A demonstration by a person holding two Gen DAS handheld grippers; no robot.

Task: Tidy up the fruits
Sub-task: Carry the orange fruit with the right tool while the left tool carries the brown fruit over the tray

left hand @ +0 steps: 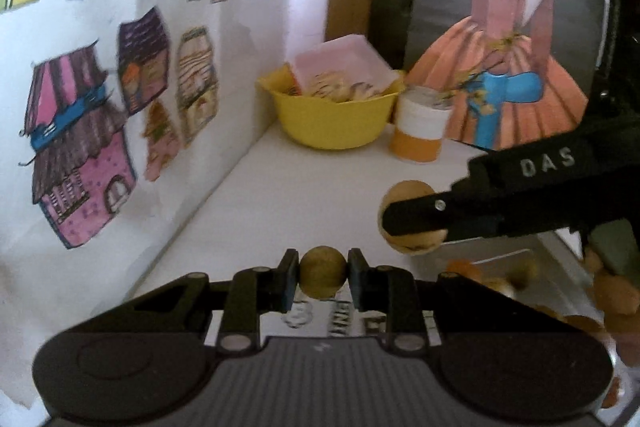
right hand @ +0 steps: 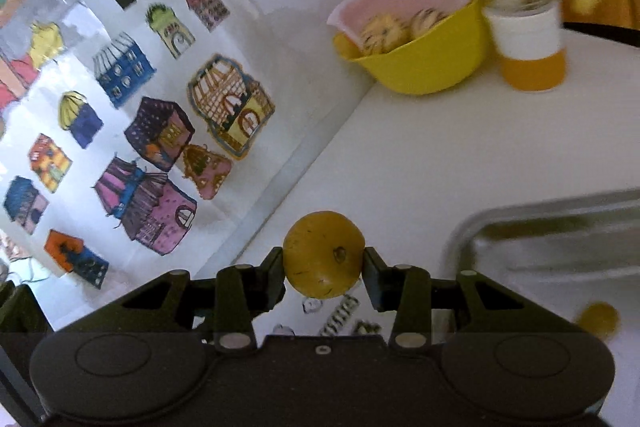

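Presently a small round fruit [left hand: 322,277] is pinched across its middle by the left hand-held gripper [left hand: 322,279] and a larger yellow fruit [right hand: 324,254] by the right hand-held gripper [right hand: 324,269], both above the near tabletop [right hand: 420,163], each judged light, firm and smooth-skinned, liable to roll.

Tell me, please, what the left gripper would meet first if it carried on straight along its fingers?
Probably the yellow bowl at the back. The left gripper, shut on a small brownish fruit, points across bare white tabletop towards it. Depth is uncertain, and it may pass close to the right gripper.
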